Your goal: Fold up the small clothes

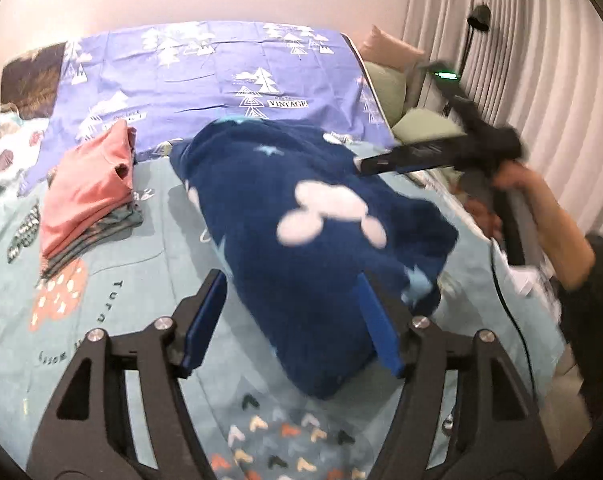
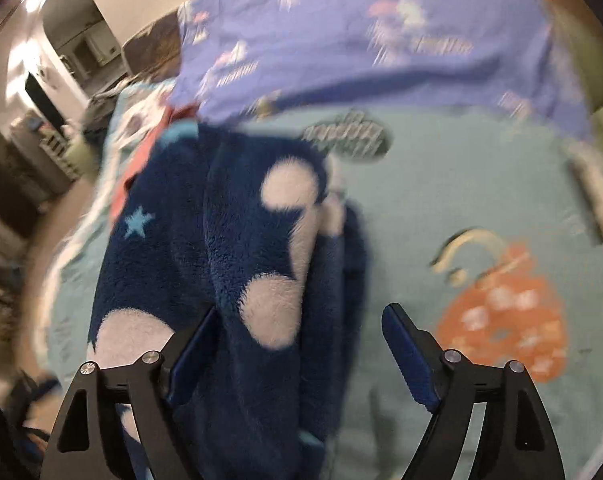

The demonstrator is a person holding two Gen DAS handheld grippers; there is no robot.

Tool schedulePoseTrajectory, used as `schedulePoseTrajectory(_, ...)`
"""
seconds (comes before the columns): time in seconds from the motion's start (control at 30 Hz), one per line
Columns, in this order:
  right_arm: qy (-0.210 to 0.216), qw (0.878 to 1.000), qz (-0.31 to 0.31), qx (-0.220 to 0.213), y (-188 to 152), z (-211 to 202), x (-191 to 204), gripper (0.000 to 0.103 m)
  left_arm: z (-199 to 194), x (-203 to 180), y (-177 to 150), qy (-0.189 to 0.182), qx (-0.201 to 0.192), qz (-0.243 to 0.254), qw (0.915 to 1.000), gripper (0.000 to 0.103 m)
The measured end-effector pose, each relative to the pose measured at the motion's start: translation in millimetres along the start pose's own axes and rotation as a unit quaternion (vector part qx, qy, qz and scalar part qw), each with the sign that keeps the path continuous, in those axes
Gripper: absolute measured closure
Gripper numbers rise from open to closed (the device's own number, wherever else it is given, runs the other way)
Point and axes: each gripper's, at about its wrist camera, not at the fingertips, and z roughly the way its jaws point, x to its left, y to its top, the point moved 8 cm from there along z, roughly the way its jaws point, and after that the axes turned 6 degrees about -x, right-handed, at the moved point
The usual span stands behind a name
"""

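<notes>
A dark blue fleece garment (image 1: 301,216) with white blobs and pale stars lies bunched and folded on the teal bedsheet (image 1: 149,320). My left gripper (image 1: 293,312) is open, its fingers straddling the garment's near end. My right gripper (image 1: 365,166) shows in the left wrist view at the garment's far right edge, held by a hand; it is blurred. In the right wrist view the right gripper (image 2: 301,344) is open over the fleece garment (image 2: 237,240), its left finger against the cloth.
A stack of folded clothes (image 1: 85,192) with a pink top lies to the left on the bed. A purple tree-print sheet (image 1: 221,76) covers the far bed. Green cushions (image 1: 425,124) and curtains (image 1: 541,80) stand at the right. A black cable (image 1: 513,320) hangs off the bed's right edge.
</notes>
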Motion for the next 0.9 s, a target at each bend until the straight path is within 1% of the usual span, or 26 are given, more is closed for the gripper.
schedulePoseTrajectory(0.03, -0.017, 0.999, -0.016, -0.027, 3.6, -14.5, 3.4, 0.020, 3.5, 1.3, 0.4, -0.004, 0.000, 0.000, 1.0000, 0.035)
schedulePoseTrajectory(0.07, -0.015, 0.998, -0.027, -0.054, 6.7, -30.8, 9.7, 0.020, 9.0, 0.0, 3.7, -0.013, 0.003, 0.002, 0.9999, 0.035)
schedulePoseTrajectory(0.1, 0.004, 0.996, -0.029, -0.080, 8.2, -47.7, 18.6, 0.021, 14.0, -1.0, 7.6, -0.025, 0.005, 0.001, 0.9997, 0.035)
schedulePoseTrajectory(0.13, 0.026, 0.995, -0.026, -0.094, 7.6, -59.0, 26.4, 0.021, 17.9, -2.6, 10.3, -0.034, 0.006, -0.002, 0.9994, 0.035)
schedulePoseTrajectory(0.17, 0.051, 0.993, -0.027, -0.100, 4.4, -67.6, 36.0, 0.023, 22.6, -1.7, 12.0, -0.038, 0.009, -0.006, 0.9992, 0.035)
schedulePoseTrajectory(0.23, 0.097, 0.990, -0.051, -0.089, -10.7, -72.6, 57.4, 0.031, 29.2, -2.4, 12.0, -0.050, 0.020, -0.022, 0.9983, 0.035)
schedulePoseTrajectory(0.27, 0.100, 0.989, -0.065, -0.082, -18.7, -69.8, 64.7, 0.044, 35.9, -1.8, 12.3, -0.064, 0.028, -0.038, 0.9968, 0.035)
schedulePoseTrajectory(0.3, 0.087, 0.990, -0.087, -0.071, -31.8, -62.9, 69.6, 0.060, 37.9, -0.7, 9.8, -0.078, 0.036, -0.055, 0.9947, 0.035)
schedulePoseTrajectory(0.37, 0.071, 0.991, -0.110, -0.041, -54.1, -46.5, 71.8, 0.072, 37.9, 7.4, 3.7, -0.100, 0.048, -0.092, 0.9896, 0.035)
schedulePoseTrajectory(0.43, 0.075, 0.992, -0.103, -0.021, -73.9, -33.3, 69.4, 0.074, 34.4, 16.9, 4.4, -0.121, 0.049, -0.131, 0.9828, 0.035)
schedulePoseTrajectory(0.53, 0.077, 0.993, -0.086, -0.019, -89.2, -25.4, 58.6, 0.074, 31.3, 33.6, 13.7, -0.155, 0.042, -0.197, 0.9672, 0.035)
schedulePoseTrajectory(0.57, 0.080, 0.994, -0.079, -0.018, -93.6, -23.5, 55.4, 0.074, 30.9, 36.3, 17.4, -0.163, 0.041, -0.207, 0.9638, 0.035)
schedulePoseTrajectory(0.6, 0.079, 0.994, -0.078, -0.017, -95.3, -21.2, 53.2, 0.074, 31.5, 37.3, 20.9, -0.162, 0.039, -0.209, 0.9637, 0.035)
schedulePoseTrajectory(0.67, 0.065, 0.993, -0.095, -0.016, -100.4, -19.4, 54.8, 0.074, 33.4, 35.1, 30.0, -0.154, 0.033, -0.196, 0.9678, 0.035)
schedulePoseTrajectory(0.73, 0.054, 0.993, -0.107, -0.019, -103.2, -22.8, 57.1, 0.074, 36.6, 27.1, 36.8, -0.162, 0.034, -0.187, 0.9683, 0.035)
schedulePoseTrajectory(0.8, 0.052, 0.993, -0.108, -0.020, -101.5, -26.4, 61.5, 0.073, 44.6, 19.9, 42.2, -0.175, 0.037, -0.183, 0.9668, 0.035)
schedulePoseTrajectory(0.9, 0.053, 0.993, -0.106, -0.017, -100.1, -27.4, 61.4, 0.073, 62.1, 9.2, 48.2, -0.169, 0.045, -0.164, 0.9710, 0.035)
